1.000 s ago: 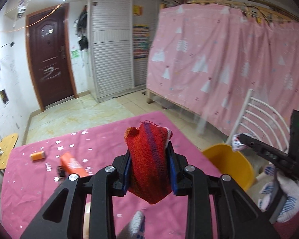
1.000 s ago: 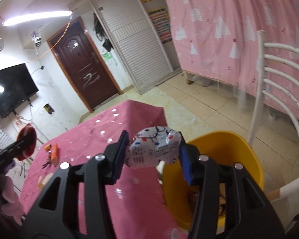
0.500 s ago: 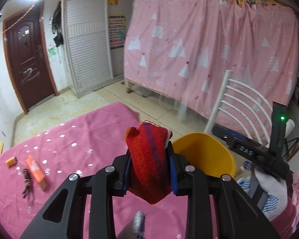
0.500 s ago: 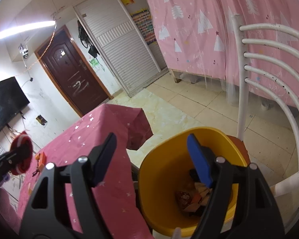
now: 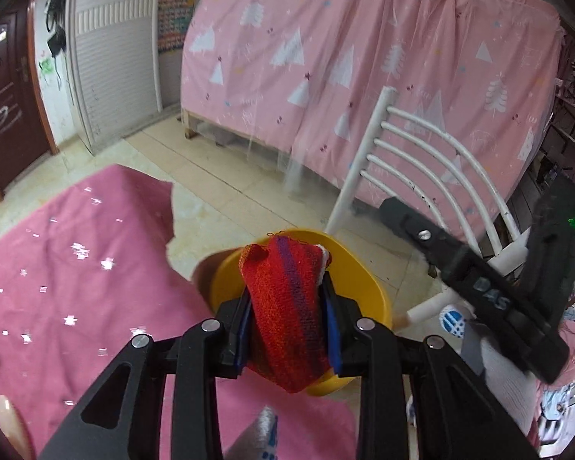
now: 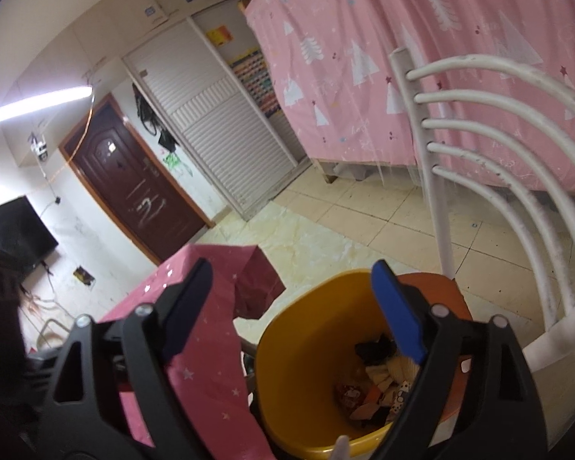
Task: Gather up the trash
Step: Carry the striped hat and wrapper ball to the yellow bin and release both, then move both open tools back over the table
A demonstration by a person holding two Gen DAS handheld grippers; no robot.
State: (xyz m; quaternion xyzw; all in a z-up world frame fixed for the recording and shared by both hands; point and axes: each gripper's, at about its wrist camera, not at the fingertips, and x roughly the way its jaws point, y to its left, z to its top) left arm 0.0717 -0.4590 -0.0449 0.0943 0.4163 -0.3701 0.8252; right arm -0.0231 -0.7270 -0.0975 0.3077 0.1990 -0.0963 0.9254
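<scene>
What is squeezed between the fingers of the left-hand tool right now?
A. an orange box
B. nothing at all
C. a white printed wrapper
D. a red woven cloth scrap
D: in the left wrist view the left gripper has its blue pads pressed on a red woven cloth scrap, held in front of the yellow bin.

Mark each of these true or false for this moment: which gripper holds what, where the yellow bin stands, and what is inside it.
1. The left gripper is clamped on a red knitted cloth. True.
2. The right gripper grips a white wrapper. False: nothing is between its jaws, which are opening.
3. The yellow bin is empty. False: scraps of trash lie at its bottom.
4. A white chair stands beside the bin. True.
5. The table wears a green cloth. False: the tablecloth is pink with silver stars.
</scene>
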